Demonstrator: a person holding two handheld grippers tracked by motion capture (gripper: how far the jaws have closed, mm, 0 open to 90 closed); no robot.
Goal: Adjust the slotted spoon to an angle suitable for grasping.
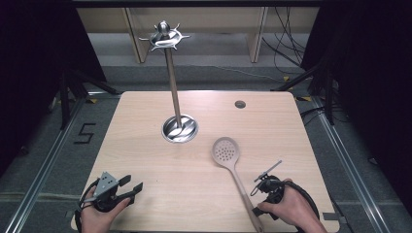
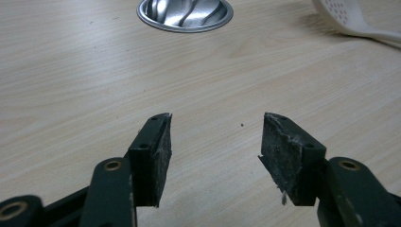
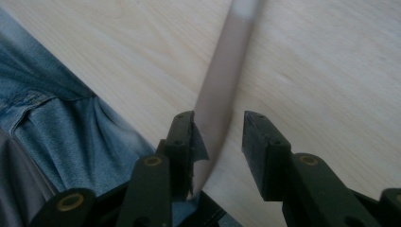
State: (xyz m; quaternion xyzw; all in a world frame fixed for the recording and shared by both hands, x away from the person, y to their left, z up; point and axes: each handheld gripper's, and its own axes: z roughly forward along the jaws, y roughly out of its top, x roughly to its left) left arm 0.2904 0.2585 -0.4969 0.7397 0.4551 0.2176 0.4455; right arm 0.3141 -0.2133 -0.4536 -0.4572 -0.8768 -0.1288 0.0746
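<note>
Both tools gape, right tool straddling the slotted spoon's handle unclamped.

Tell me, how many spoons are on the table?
1. A slotted spoon lies on the right half of the table, bowl toward the metal stand, handle end between the right gripper's jaws.

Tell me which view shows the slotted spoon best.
The high view: the whole slotted spoon lies on the table. The left gripper view catches its perforated bowl at the top right; the right gripper view shows its blurred handle between open jaws.
</note>
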